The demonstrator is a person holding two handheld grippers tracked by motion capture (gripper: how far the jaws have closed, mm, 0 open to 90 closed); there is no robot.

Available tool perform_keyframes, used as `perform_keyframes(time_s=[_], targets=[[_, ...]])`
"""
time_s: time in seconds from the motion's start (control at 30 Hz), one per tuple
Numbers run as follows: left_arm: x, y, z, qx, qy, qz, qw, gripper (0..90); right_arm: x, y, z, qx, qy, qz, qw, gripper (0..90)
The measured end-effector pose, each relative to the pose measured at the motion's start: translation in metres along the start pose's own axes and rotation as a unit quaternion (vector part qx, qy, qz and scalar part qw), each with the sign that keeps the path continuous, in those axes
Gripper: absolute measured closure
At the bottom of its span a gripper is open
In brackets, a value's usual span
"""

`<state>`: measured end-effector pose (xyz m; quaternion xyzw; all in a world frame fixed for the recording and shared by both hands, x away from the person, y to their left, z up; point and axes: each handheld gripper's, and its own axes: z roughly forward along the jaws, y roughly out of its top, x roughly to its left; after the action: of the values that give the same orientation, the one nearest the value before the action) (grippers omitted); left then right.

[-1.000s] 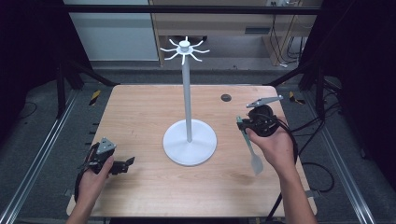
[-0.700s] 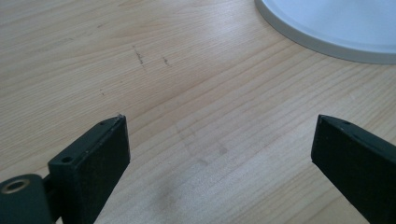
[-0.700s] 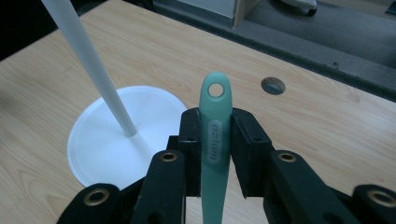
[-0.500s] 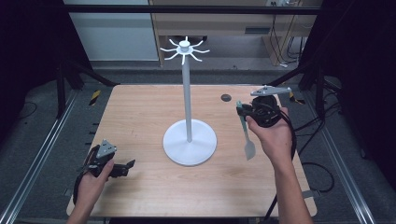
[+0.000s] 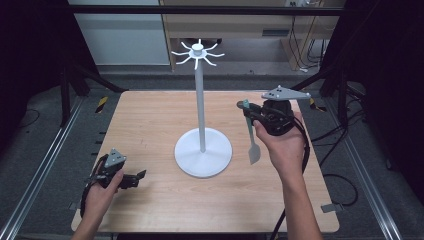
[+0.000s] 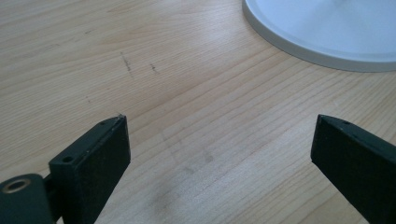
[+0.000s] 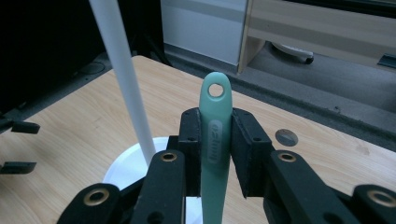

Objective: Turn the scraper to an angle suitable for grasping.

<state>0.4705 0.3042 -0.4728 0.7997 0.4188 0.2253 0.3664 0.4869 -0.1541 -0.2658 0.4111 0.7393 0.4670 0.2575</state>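
Above the right half of the pale wooden tabletop (image 5: 150, 125), my right gripper (image 5: 248, 111) is raised clear of the wood, its jaws closed tight on the handle of a slim mint-green plastic spatula (image 7: 213, 149). From the high view the spatula's blade hangs down toward the wood, just right of the tall white hook stand with a round base (image 5: 202, 125). Along my right jaws, the handle's end with its small round hole sticks up past the pads, and the stand's white pole rises at the left. A small dark disc (image 7: 286, 137) lies on the wood beyond. My left gripper (image 5: 140, 176) rests low near the tabletop's front left corner, jaws spread wide over bare wood, with the stand's base rim ahead of them.
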Motion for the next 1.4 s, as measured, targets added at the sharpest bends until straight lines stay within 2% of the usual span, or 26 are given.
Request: perform_keyframes(time_s=[0.1,0.27,0.3,0.47,0.53,0.77,1.0,1.13,1.4], targets=[[0.002,0.000,-0.001,0.000,0.003,-0.002,1.0000,4.6,0.007,0.001,-0.001,0.001,0.000,-0.004,1.0000,74.9],[0.003,-0.002,-0.004,-0.001,0.008,-0.003,1.0000,4.6,0.020,0.006,-0.008,-0.015,0.000,-0.015,0.9998,74.9],[0.003,-0.001,-0.004,0.000,0.007,0.001,1.0000,4.6,0.023,0.009,-0.012,-0.032,0.002,-0.014,0.9994,74.9],[-0.004,-0.001,-0.001,0.003,0.001,0.012,0.9999,4.6,0.027,0.016,-0.020,-0.049,0.000,-0.016,0.9987,74.9],[-0.006,-0.001,0.000,0.010,0.004,0.023,0.9997,4.6,0.026,0.018,-0.023,-0.060,0.007,-0.008,0.9982,74.9],[-0.003,-0.004,0.000,0.017,0.015,0.020,0.9995,4.6,0.026,0.027,-0.024,-0.071,0.014,-0.010,0.9973,74.9],[-0.003,-0.006,0.000,0.023,0.025,0.018,0.9993,4.7,0.037,0.041,-0.029,-0.082,0.024,-0.022,0.9961,74.9],[-0.002,-0.007,0.000,0.023,0.026,0.015,0.9993,4.7,0.042,0.048,-0.031,-0.097,0.034,-0.019,0.9946,74.9],[-0.001,-0.007,-0.001,0.024,0.026,0.017,0.9992,4.9,0.049,0.063,-0.027,-0.104,0.047,-0.022,0.9932,74.9]])
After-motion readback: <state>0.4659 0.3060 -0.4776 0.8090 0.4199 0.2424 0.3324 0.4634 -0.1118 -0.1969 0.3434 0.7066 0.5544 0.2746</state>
